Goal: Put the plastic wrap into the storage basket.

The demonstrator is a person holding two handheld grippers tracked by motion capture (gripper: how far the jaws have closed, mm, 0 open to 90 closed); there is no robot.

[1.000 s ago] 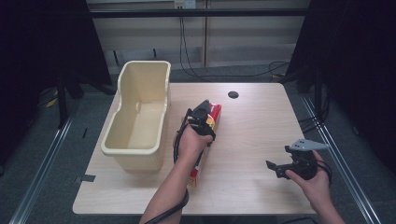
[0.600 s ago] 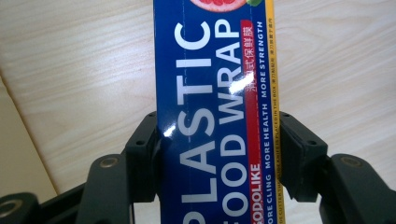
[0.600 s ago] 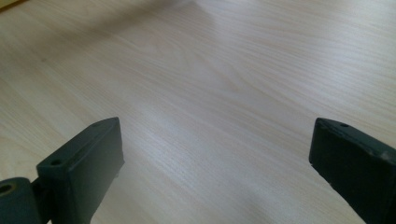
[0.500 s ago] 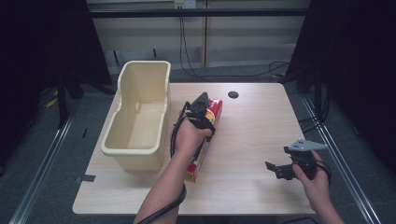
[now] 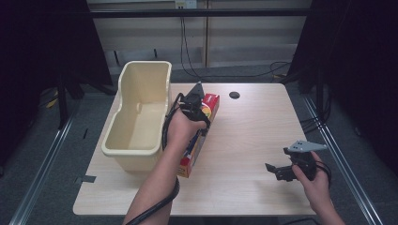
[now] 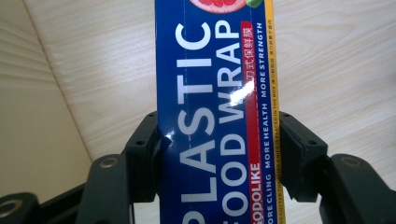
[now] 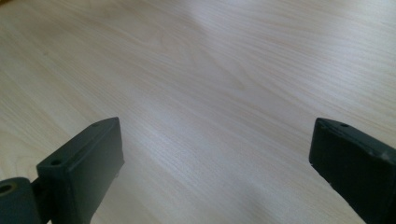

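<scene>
Leftmost on the wooden table: a cream plastic tub, open-topped and apparently bare inside, long side parallel to the box beside it, probably the place meant for that box. Just right of the tub: left gripper, clamped across the width of a long blue plastic food wrap box, one black pad on each long edge, grip set toward the far half of the box, likely so that the length can hang or tilt without twisting out. Box angled, far red end raised near the hand, near end low by the tub's front corner, touching the tabletop or just clear of it, hard to tell. In the way of a move to the left: the tub's tall right wall, close alongside, calling for height before any sideways swing, judging from the gap. Farther right: a small dark round hole in the tabletop, well apart from everything. Far right, near the front edge: right gripper, jaws spread wide over bare wood, nothing between them, idle and well clear of the box.
</scene>
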